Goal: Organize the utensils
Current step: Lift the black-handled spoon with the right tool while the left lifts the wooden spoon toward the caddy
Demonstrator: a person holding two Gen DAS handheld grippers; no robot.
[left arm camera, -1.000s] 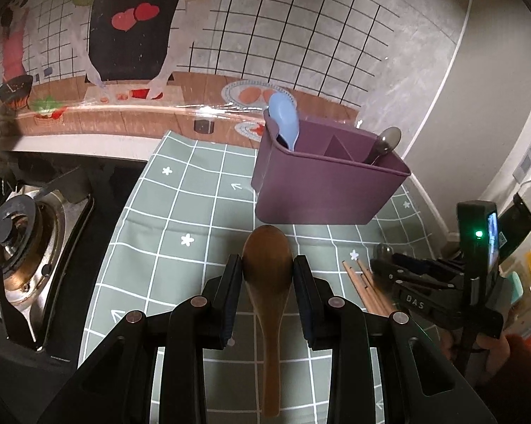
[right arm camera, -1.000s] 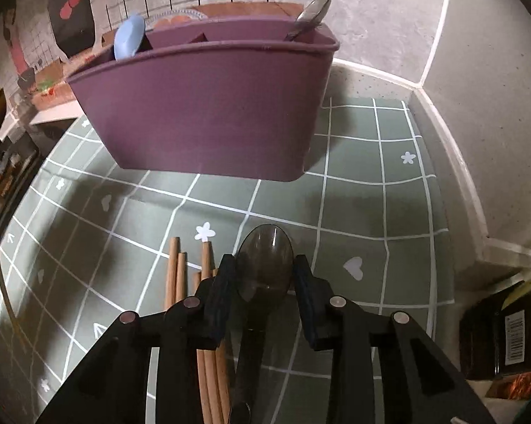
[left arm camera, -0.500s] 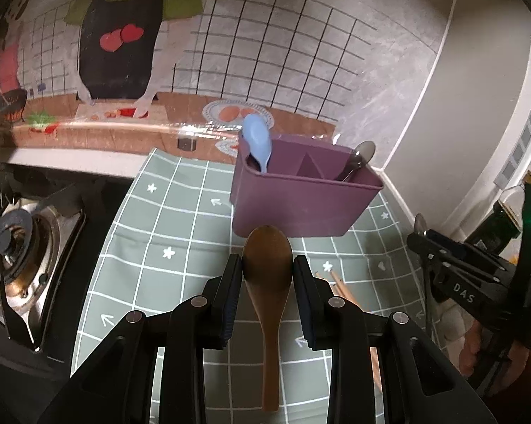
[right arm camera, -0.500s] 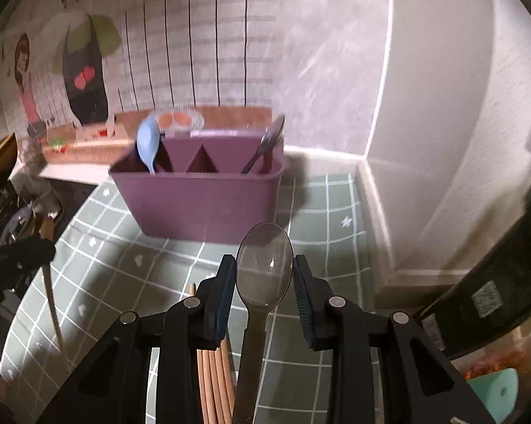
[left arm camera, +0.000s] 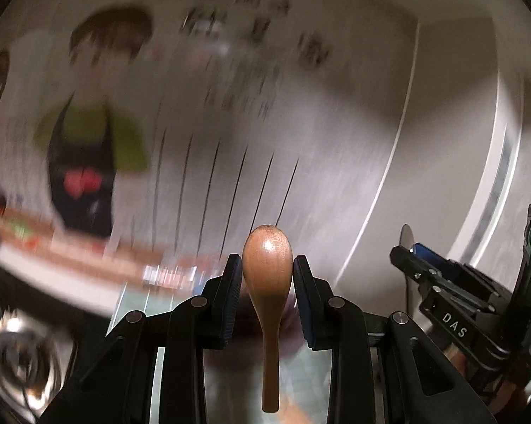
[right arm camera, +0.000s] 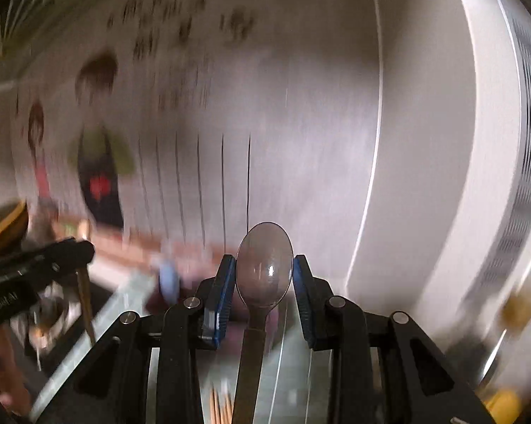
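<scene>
My left gripper [left arm camera: 267, 275] is shut on a brown wooden spoon [left arm camera: 268, 268], bowl up, handle hanging down between the fingers. My right gripper [right arm camera: 264, 275] is shut on a grey translucent plastic spoon [right arm camera: 264, 265], bowl up. Both are raised high and tilted toward the wall; the views are motion-blurred. The purple utensil holder [right arm camera: 191, 282] is a blur low behind the right fingers, with a blue spoon [right arm camera: 169, 279] in it. The right gripper shows at the right of the left wrist view [left arm camera: 407, 261]. The left gripper shows at the left of the right wrist view [right arm camera: 78, 251].
The wall with a cartoon cook sticker [left arm camera: 85, 162] and black grid lines fills both views. A gas stove burner [left arm camera: 21, 357] is at lower left. Wooden chopsticks [right arm camera: 221, 406] lie on the green checked mat [right arm camera: 293, 371] below the right gripper.
Both grippers have lifted and tilted upward with their spoons, so the holder and mat dropped to the bottom of the views and the wall now fills them.
</scene>
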